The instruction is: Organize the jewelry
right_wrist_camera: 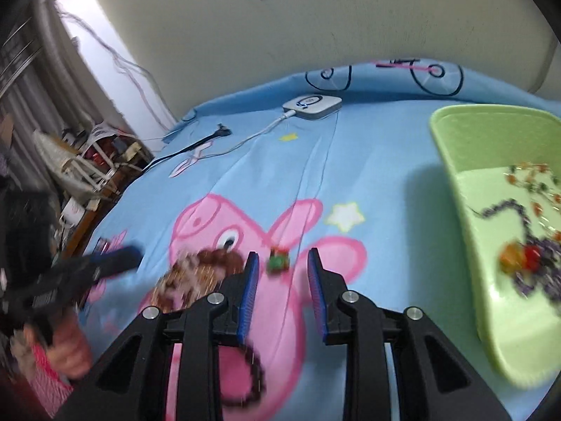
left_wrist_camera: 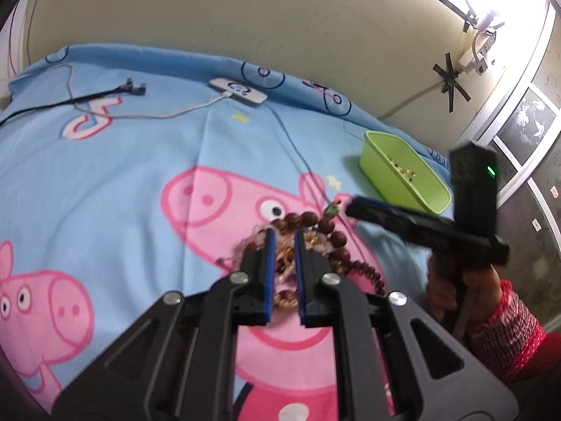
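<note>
Jewelry waits in a heap [left_wrist_camera: 298,245] on the bed, right under the left claw [left_wrist_camera: 282,242], whose fingers stand narrowly parted around it, gripping nothing I can confirm. Right claw [right_wrist_camera: 283,263] hovers wider open beside a small green bead [right_wrist_camera: 278,261]. Green tray [right_wrist_camera: 455,161] lies rightward.

I can read no words, brand names or numbers anywhere. The only sign I can make out is a pink-and-white musical-note logo [left_wrist_camera: 92,118] printed on the far left of the blue bedsheet [left_wrist_camera: 140,161]. The small label on my left gripper [right_wrist_camera: 45,298], seen at the near left, is too blurred to read.
</note>
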### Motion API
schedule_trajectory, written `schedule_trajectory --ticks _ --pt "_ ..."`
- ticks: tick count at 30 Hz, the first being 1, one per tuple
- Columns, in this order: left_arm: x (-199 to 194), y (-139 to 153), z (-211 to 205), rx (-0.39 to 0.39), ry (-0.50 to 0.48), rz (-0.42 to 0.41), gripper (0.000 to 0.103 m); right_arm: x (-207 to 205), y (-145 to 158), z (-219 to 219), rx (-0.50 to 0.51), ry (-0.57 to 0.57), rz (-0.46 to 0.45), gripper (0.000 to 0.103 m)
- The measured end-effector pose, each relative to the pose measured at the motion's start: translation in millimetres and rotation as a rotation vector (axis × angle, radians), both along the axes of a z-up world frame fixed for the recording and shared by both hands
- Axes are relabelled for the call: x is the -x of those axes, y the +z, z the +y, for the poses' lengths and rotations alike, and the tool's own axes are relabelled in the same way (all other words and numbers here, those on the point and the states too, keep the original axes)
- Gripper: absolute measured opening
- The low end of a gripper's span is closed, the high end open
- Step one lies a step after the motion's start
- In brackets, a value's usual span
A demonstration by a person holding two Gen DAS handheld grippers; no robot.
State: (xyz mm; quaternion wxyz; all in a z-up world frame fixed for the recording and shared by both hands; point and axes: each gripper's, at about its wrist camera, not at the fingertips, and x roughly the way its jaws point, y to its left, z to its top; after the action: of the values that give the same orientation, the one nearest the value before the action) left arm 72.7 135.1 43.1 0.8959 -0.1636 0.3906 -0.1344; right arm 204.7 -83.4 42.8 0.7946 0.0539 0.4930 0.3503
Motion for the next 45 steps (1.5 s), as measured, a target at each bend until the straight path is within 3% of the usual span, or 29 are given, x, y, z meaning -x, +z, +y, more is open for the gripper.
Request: schedule_trajectory --ticks 1,3,4,5,7,8,9,16,19,23,26,31,32,34,35,36,39,41,45 --pt "0.9 -3.0 2.7 0.004 0.005 0.007 0.01 -2.1 -2.0 3.8 0.009 0.002 0.003 0.01" --pt "-1.5 -9.0 5.6 0.018 0.011 0.03 0.038 -2.5 -6.8 10.7 0.019 0.026 0.018 0.008" --pt "-3.1 -13.5 5.9 0.021 0.016 0.041 0.044 -1.0 -9.0 14.9 0.031 0.042 0.015 0.0" --pt "-4.9 -16.8 3.2 0.017 0.011 0.044 0.046 0.8 -7.9 13.9 0.031 0.058 0.019 0.0" --pt "-10.2 -25.6 -7.9 -0.029 -0.013 0.073 0.044 7.6 -8.4 14.0 0.02 0.086 0.046 0.0" --pt "-12.1 -30.8 -15.0 -0.072 -0.024 0.097 0.02 12.6 -6.2 14.5 0.018 0.098 0.053 0.0" --pt "-10.6 -33.4 -18.4 -0.09 -0.037 0.106 0.019 22.3 -4.6 14.2 0.006 0.13 0.064 0.0" --pt "45.4 -24.1 -1.7 -0.097 -0.062 0.066 0.018 97.3 5.8 11.8 -0.003 0.297 0.031 0.0" --pt "69.6 -22.9 21.1 -0.052 -0.021 0.069 0.018 118.9 7.3 11.0 -0.029 0.339 0.041 0.0" --pt "83.7 -11.3 52.2 0.012 0.058 0.028 0.018 125.8 10.1 4.7 0.002 0.301 -0.002 0.0" --pt "86.0 2.0 65.9 0.013 0.108 -0.005 0.018 122.0 16.8 -2.4 -0.016 0.243 -0.012 0.0" --pt "86.2 9.8 55.7 -0.003 0.085 -0.027 0.018 128.6 35.3 1.8 -0.076 0.267 -0.047 0.0" --pt "87.2 10.7 46.6 -0.028 0.055 -0.035 0.018 129.2 35.4 4.6 -0.069 0.273 -0.051 0.0" --pt "88.7 11.5 27.9 -0.091 0.002 -0.046 0.03 129.3 30.6 7.2 -0.051 0.27 -0.045 0.0" --pt "90.4 11.1 18.4 -0.134 -0.02 -0.053 0.045 129.9 28.8 7.1 -0.041 0.268 -0.041 0.0" --pt "91.1 10.3 13.1 -0.159 -0.033 -0.06 0.052 131.0 25.9 6.7 -0.029 0.271 -0.033 0.0" --pt "90.9 2.4 2.1 -0.196 -0.071 -0.042 0.052 139.8 24.2 4.7 -0.044 0.316 -0.011 0.0" --pt "88.6 -3.6 1.3 -0.201 -0.074 -0.026 0.051 149.3 28.3 7.2 -0.016 0.351 -0.049 0.0" --pt "83.8 -16.6 2.1 -0.184 -0.091 0.018 0.011 156.1 41.8 16.9 -0.002 0.356 -0.166 0.015"
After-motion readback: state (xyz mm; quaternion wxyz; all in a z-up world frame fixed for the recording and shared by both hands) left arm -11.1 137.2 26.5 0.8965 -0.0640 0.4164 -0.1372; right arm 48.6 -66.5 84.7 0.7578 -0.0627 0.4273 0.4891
